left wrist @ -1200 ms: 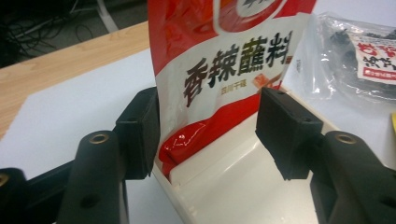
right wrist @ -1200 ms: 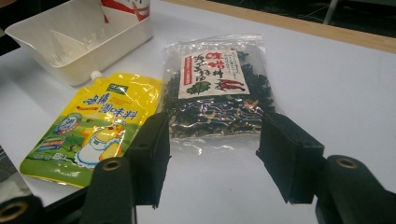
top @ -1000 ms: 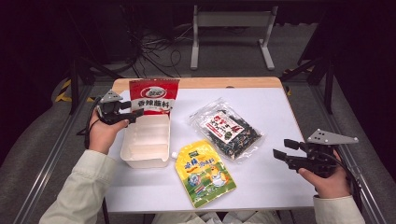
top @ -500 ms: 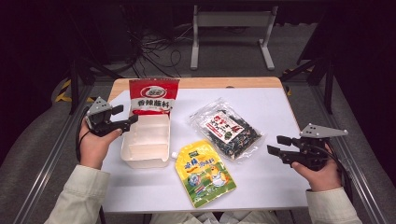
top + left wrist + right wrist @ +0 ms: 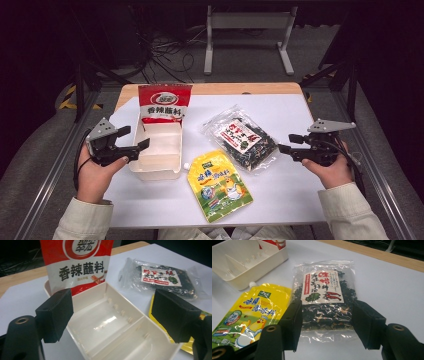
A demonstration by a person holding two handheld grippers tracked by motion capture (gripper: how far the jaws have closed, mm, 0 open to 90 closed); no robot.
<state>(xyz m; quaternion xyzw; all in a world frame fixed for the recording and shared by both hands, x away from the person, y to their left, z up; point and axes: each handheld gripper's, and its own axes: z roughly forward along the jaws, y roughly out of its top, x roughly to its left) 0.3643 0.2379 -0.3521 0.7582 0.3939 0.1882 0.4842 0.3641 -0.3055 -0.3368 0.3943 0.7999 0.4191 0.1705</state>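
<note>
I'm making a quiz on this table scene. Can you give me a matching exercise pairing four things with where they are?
Things:
1. red seasoning packet
2. white plastic divided tray
3. clear bag of dark dried seaweed
4. yellow spouted pouch with a chicken picture

Places:
A. lying flat nearest the person, mid-table
B. beside the left gripper
C. standing at the tray's far end
D. lying in front of the right gripper

Pairs: 1-C, 2-B, 3-D, 4-A
</note>
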